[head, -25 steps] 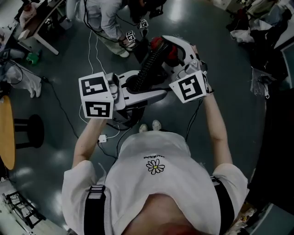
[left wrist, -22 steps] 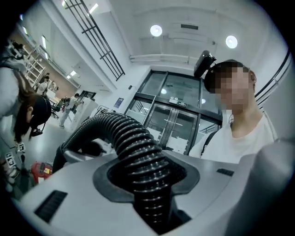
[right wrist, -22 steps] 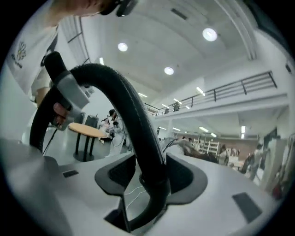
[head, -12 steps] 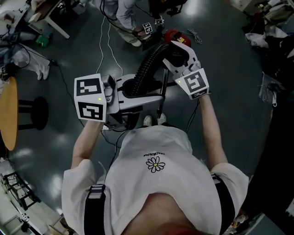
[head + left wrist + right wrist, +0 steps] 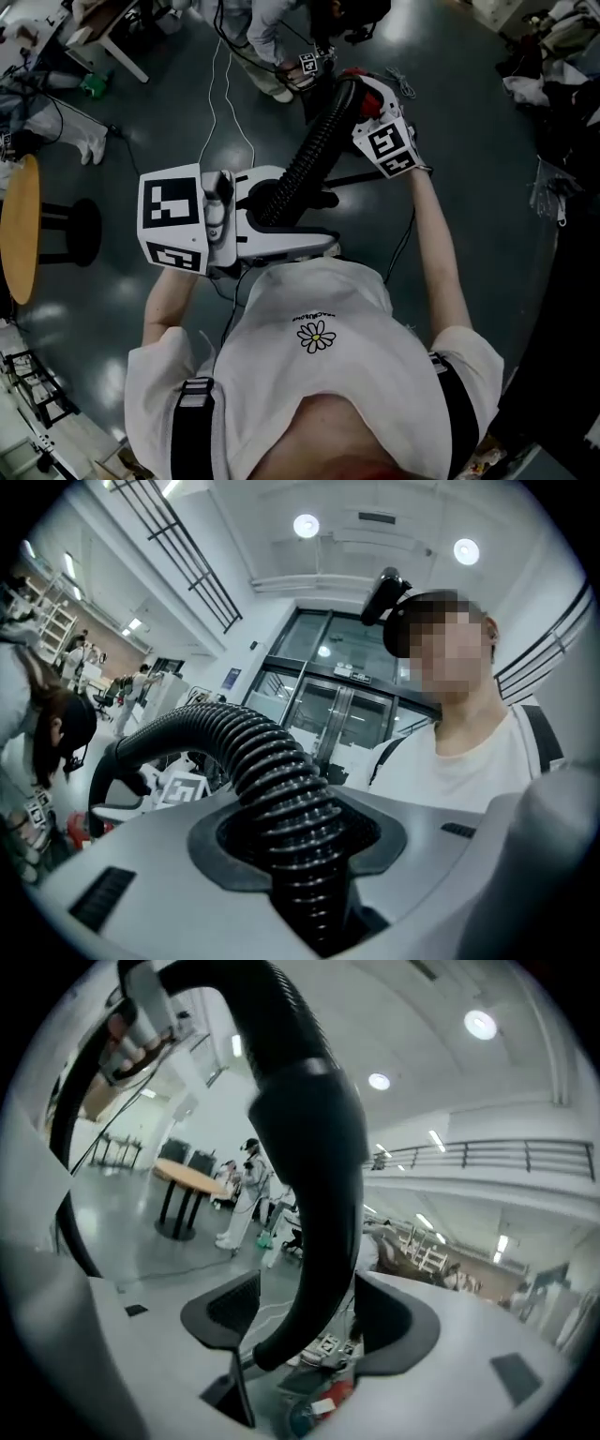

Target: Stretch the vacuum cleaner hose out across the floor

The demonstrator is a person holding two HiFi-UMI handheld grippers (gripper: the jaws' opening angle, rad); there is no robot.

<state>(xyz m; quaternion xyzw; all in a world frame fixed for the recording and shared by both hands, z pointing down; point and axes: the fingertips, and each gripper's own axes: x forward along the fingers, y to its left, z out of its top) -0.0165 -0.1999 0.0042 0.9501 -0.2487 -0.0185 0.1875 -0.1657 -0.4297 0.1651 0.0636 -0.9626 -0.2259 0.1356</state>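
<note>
A black ribbed vacuum hose [image 5: 314, 150] runs from my left gripper [image 5: 291, 211] away to my right gripper [image 5: 354, 98]. In the left gripper view the jaws are shut on the ribbed hose [image 5: 281, 799], which arches off to the left. In the right gripper view the hose's smooth black end piece [image 5: 314, 1222] passes between the jaws of the right gripper [image 5: 314, 1321]. Those jaws have just been opening, and a gap shows beside the left pad [image 5: 225, 1312]. A red part of the vacuum cleaner [image 5: 330, 1399] lies on the floor below.
Another person [image 5: 253, 28] with marker cubes stands just beyond the hose. White cables [image 5: 220, 94] trail over the dark floor. A round wooden table [image 5: 14, 239] and a black stool [image 5: 80, 230] are at the left. Piled clothes [image 5: 562, 56] lie at the right.
My right gripper has moved away from me and lower. The left gripper has drawn back toward my body with the hose. The stretch of hose between them is longer and straighter.
</note>
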